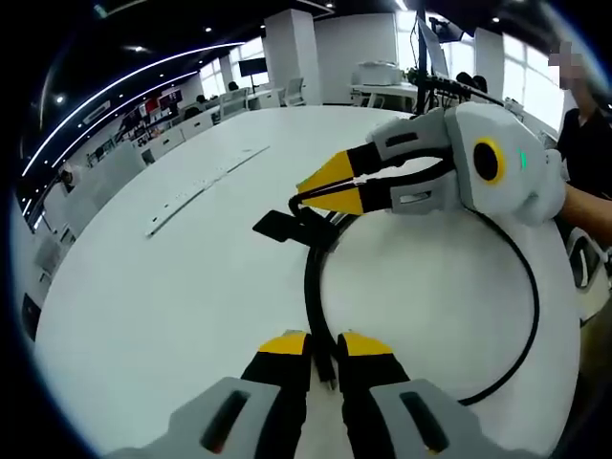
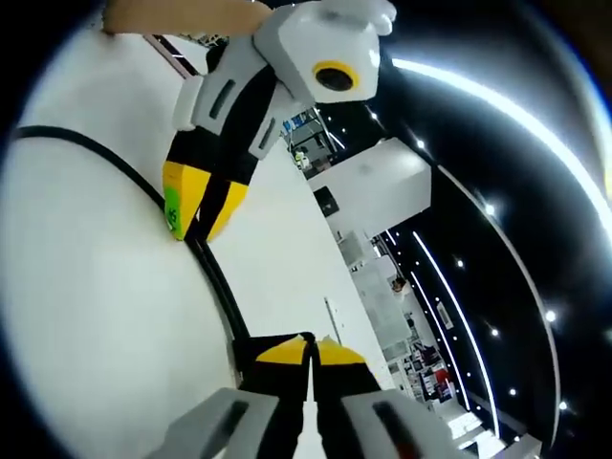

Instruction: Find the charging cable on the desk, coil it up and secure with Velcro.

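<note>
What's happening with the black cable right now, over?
Left gripper shut on cable. Right gripper shut on cable near its Velcro strap. Cable in one loop on white desk, not secured. Nothing in the way.

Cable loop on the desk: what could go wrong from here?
1. Both tongs pinch the cable near one stretch: left tongs, right tongs. The far arc lies free on the table and may spring open, I think.
2. The Velcro tab sits right by the right tongs' tips; it may get trapped or stick to itself before wrapping.
3. The right tongs hold the cable at the very tips, so it may slip out.
</note>
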A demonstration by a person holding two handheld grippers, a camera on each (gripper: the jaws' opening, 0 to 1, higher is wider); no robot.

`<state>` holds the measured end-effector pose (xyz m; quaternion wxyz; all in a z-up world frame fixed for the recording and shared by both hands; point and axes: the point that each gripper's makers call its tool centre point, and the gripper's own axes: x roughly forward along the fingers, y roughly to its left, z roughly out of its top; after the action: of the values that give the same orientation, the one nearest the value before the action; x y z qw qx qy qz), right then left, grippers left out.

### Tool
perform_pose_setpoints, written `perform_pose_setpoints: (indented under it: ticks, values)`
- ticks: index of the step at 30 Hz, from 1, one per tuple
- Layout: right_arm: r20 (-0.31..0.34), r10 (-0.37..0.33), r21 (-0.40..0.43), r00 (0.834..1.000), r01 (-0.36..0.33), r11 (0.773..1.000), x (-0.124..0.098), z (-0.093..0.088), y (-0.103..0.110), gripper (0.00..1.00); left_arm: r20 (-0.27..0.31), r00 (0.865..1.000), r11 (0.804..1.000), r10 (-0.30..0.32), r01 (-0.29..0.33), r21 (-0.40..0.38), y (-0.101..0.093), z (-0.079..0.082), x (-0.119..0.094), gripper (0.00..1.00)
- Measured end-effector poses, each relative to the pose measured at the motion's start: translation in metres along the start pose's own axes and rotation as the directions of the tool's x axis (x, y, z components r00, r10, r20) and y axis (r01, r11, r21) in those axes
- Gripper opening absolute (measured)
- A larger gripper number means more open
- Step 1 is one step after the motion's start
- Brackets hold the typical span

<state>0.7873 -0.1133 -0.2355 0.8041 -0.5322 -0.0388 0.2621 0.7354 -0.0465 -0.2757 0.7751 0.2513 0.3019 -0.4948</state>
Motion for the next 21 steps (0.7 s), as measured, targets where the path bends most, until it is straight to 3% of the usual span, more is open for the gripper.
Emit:
perform_pose_setpoints:
  ticks: [9,14,21]
  values:
    - [-0.016,0.044,0.072,0.999,-0.043,0.996,0.008,-0.008,-0.004,0.04,0.001,1.0,1.0,0.004,-0.004,-0.011,0.0,0.0,0.0,0.12]
    - [-0.029,0.13,0.115,0.991,-0.126,0.985,0.017,-0.016,0.001,0.04,0.002,1.0,1.0,0.008,-0.007,-0.029,0.0,0.0,0.0,0.12]
    - [-0.063,0.174,0.111,0.983,-0.166,0.98,0.025,-0.024,0.005,0.04,0.001,1.0,1.0,0.005,-0.005,-0.028,0.0,0.0,0.001,0.12]
